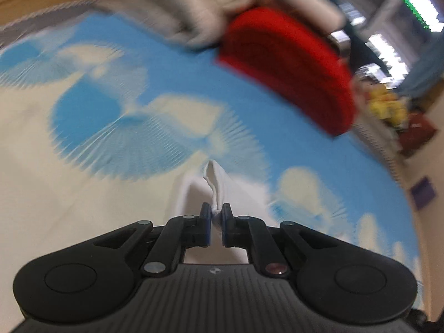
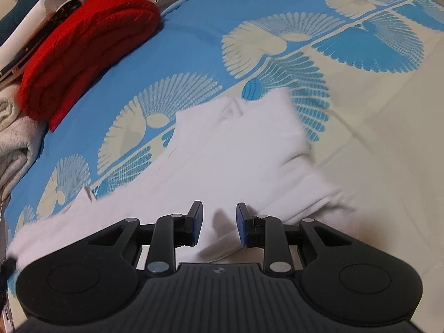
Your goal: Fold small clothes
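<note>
Here the left gripper (image 1: 217, 211) has its blue-padded jaws pinched together on a hemmed edge of the white garment (image 1: 215, 186), and the cloth rises in a narrow peak from between the pads toward the patterned bedsheet (image 1: 166, 83) beyond. The left wrist view is heavily smeared, so the sheet's blue ground and cream fan-shaped motifs show only as streaks there. In the right wrist view the same white garment (image 2: 236, 149) lies spread across the bedsheet (image 2: 277, 8), partly over the blue patterned area and partly over the plain cream area; its far right corner looks blurred, and a small tag or seam detail shows near its far edge, too unclear to name. The right gripper (image 2: 219, 217) hangs low over the near part of that garment with its jaws standing apart; white cloth shows in the gap, but the pads do not press on it, and whether the fingertips touch the fabric beneath cannot be told. A folded red cloth (image 2: 83, 47) sits at the far left of the sheet in the right wrist view, well apart from the white garment, and it appears again as a red mass (image 1: 288, 69) at the upper right of the left wrist view. Beside it lie folded grey-white cloths (image 2: 16, 136), touching its near end.
</note>
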Demonstrator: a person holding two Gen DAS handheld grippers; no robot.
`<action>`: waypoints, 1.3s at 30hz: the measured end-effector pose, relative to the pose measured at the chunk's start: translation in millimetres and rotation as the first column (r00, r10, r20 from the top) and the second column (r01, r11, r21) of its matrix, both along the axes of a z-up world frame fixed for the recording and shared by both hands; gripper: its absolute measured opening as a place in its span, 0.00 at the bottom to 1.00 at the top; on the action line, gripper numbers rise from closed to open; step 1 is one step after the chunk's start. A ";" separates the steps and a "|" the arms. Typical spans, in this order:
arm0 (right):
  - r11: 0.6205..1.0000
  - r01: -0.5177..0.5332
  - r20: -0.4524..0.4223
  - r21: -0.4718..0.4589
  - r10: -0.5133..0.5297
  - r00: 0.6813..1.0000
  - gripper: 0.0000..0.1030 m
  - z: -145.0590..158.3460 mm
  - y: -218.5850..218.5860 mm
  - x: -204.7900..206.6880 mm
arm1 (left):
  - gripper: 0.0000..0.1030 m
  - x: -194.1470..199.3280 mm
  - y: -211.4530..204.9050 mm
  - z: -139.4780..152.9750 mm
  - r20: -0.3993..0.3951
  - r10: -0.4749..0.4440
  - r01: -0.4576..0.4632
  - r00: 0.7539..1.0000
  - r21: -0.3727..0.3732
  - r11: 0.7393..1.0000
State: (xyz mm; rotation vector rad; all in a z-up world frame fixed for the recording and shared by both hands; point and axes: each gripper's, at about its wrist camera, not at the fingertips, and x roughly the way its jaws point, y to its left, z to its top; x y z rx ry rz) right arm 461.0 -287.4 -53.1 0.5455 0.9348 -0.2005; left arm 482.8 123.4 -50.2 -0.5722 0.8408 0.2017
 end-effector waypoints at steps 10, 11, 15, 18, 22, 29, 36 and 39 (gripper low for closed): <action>0.997 0.083 -0.044 -0.005 -0.083 0.996 0.26 -12.3 -22.4 -10.0 | 0.09 -13.7 22.8 -5.8 -0.105 0.087 -0.078 0.991 0.088 0.993; 0.996 0.087 -0.061 -0.009 -0.087 0.994 0.26 -15.4 -23.9 -9.2 | 0.09 -13.8 21.2 -3.7 -0.101 0.086 -0.076 0.991 0.100 0.992; 0.987 0.146 -0.121 -0.069 -0.153 0.981 0.25 -25.2 -29.0 -9.8 | 0.09 -9.1 20.1 -4.4 -0.067 0.030 -0.027 0.997 0.046 0.999; 0.985 0.160 -0.133 -0.070 -0.168 0.977 0.24 -25.5 -30.7 -9.7 | 0.14 1.0 18.5 -22.2 -0.112 -0.057 0.048 0.992 -0.082 0.995; 0.981 0.167 -0.152 -0.101 -0.181 0.972 0.22 -27.4 -34.5 -11.1 | 0.16 8.4 15.3 -52.0 -0.241 -0.115 0.090 0.964 -0.111 0.990; 0.929 0.325 -0.114 -0.177 -0.348 0.931 0.21 -9.9 -63.1 -32.5 | 0.23 6.2 27.7 -46.2 -0.232 -0.078 0.060 0.970 -0.083 0.995; 0.979 0.200 -0.040 -0.028 -0.201 0.979 0.36 -16.2 -66.2 -26.2 | 0.26 7.0 16.9 -49.1 -0.215 -0.131 0.131 0.968 -0.015 0.991; 0.982 0.188 -0.109 -0.033 -0.190 0.976 0.36 -34.1 -71.3 -23.1 | 0.27 7.3 10.3 -66.1 -0.262 -0.206 0.211 0.943 -0.010 0.978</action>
